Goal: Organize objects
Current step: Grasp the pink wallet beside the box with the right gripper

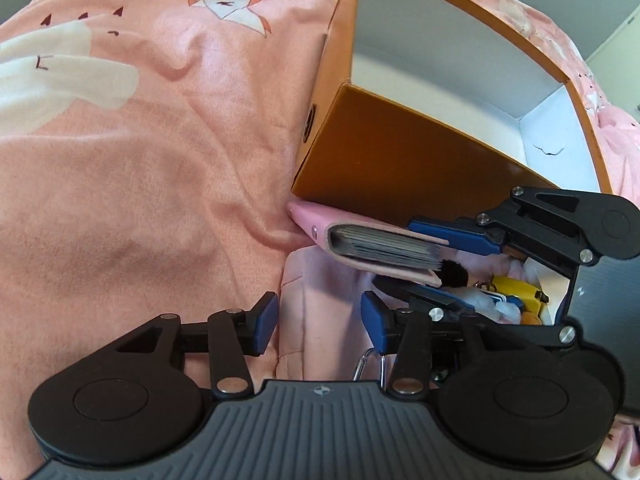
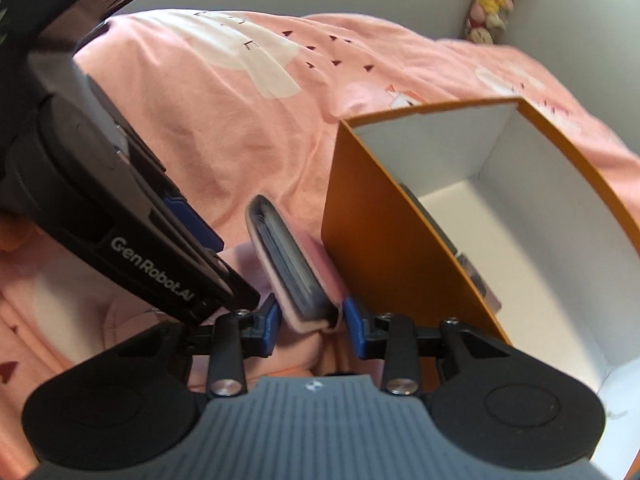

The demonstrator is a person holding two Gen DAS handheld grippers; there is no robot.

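Left wrist view, left gripper (image 1: pixel 318 326): seen at the bottom of the frame with blue pads spread apart; nothing is held between them, only pale pink fabric (image 1: pixel 320 292) is seen through the gap
Left wrist view, pink wallet (image 1: pixel 372 246): found right of centre, clamped between the blue fingers of the right gripper (image 1: pixel 424 254), which enters from the right edge; its grey card stack is shown edge-on
Left wrist view, orange box (image 1: pixel 400 152): placed in the upper right, open, white inside; its lower corner is touched by the wallet's pink end
Left wrist view, bedspread (image 1: pixel 140 160): pink, printed with white shapes and an origami bird, spread over the left half
Left wrist view, lower right: yellow and white items are glimpsed behind the right gripper, too hidden to be identified

Right wrist view, right gripper (image 2: pixel 310 322): jaws are closed on the pink wallet (image 2: pixel 292 268) at lower centre
Right wrist view, wallet position: held just beside the orange box (image 2: pixel 384 240), outside its left wall
Right wrist view, left gripper (image 2: pixel 192 224): seen at the left, close to the wallet; its finger state cannot be told here
Right wrist view, bedspread (image 2: pixel 240 120): seen behind the box
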